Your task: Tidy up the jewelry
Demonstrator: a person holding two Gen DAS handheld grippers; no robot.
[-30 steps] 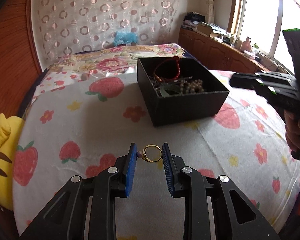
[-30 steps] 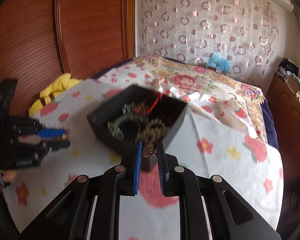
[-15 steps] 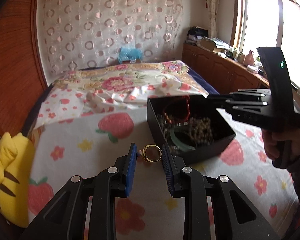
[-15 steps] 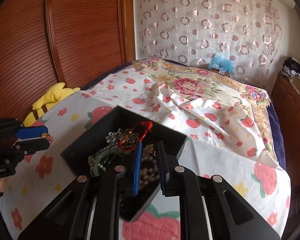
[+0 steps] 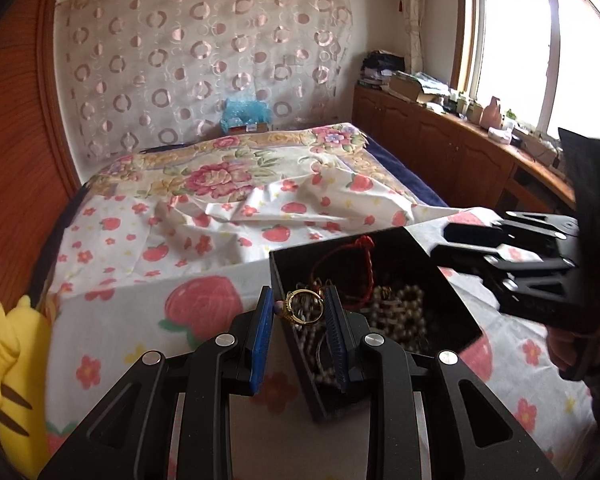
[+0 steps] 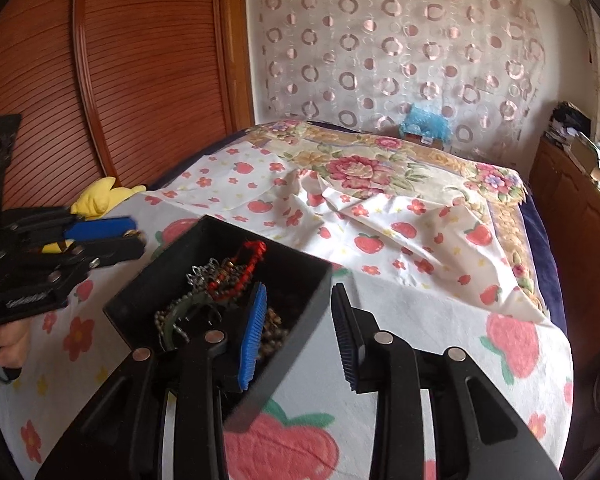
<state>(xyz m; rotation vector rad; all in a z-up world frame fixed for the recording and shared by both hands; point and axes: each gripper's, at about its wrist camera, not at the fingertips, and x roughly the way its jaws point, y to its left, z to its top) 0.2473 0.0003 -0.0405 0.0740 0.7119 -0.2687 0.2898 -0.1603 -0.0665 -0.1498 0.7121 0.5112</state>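
Holding gold ring [image 5: 305,307] across its band in left tongs [image 5: 300,312], over black box [image 5: 448,280]; light, rigid, slippery. Right tongs [image 6: 300,334] wide apart, empty, straddling box wall.

Shiny gold ring [image 5: 305,307], matt black box [image 5: 466,322]

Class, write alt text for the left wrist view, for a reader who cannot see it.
The left hand-held gripper holds a gold ring over the near corner of a black box full of jewelry on a strawberry-print sheet. The right hand-held gripper hovers at the box's right.
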